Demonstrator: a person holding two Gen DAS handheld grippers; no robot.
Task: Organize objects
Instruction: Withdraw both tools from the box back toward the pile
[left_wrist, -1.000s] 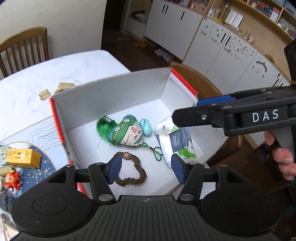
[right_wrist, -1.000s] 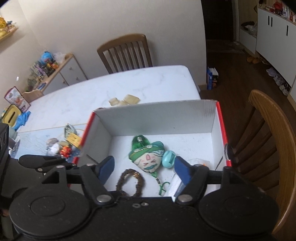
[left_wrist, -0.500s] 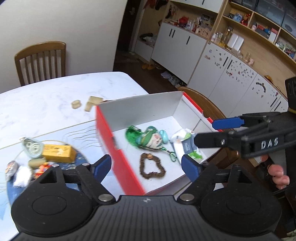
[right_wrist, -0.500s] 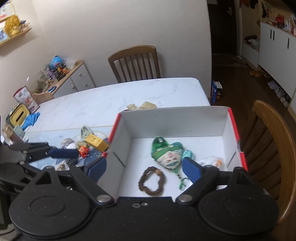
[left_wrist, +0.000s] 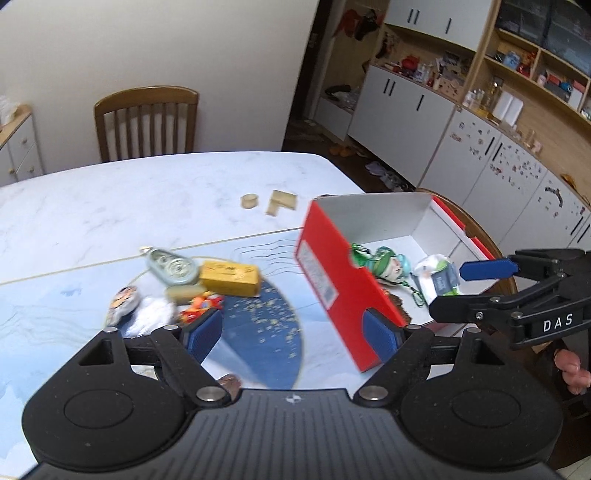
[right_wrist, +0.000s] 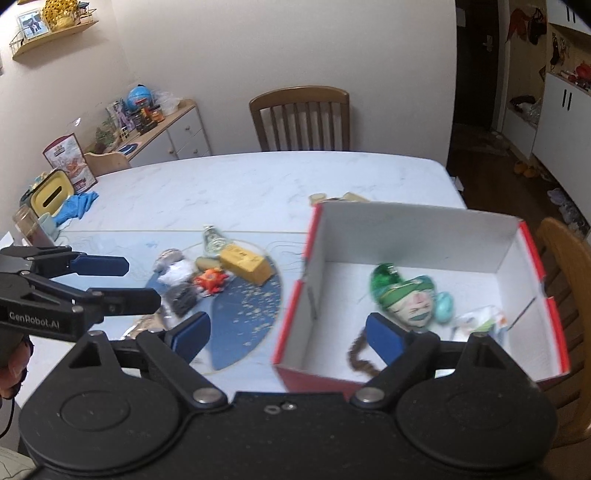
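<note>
Box (left_wrist: 332, 280) right of open left tool (left_wrist: 291, 338), apart.

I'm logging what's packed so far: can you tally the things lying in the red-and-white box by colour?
Green: 1, the hatted doll
Teal: 1, the egg
Brown: 1, the bead bracelet
White: 1, the packet
Total in the box: 4

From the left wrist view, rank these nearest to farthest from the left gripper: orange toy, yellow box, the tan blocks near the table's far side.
1. orange toy, just beyond the left gripper, by its left finger.
2. yellow box, farther back on the blue mat.
3. tan blocks, on bare white tabletop, behind the red box.
</note>
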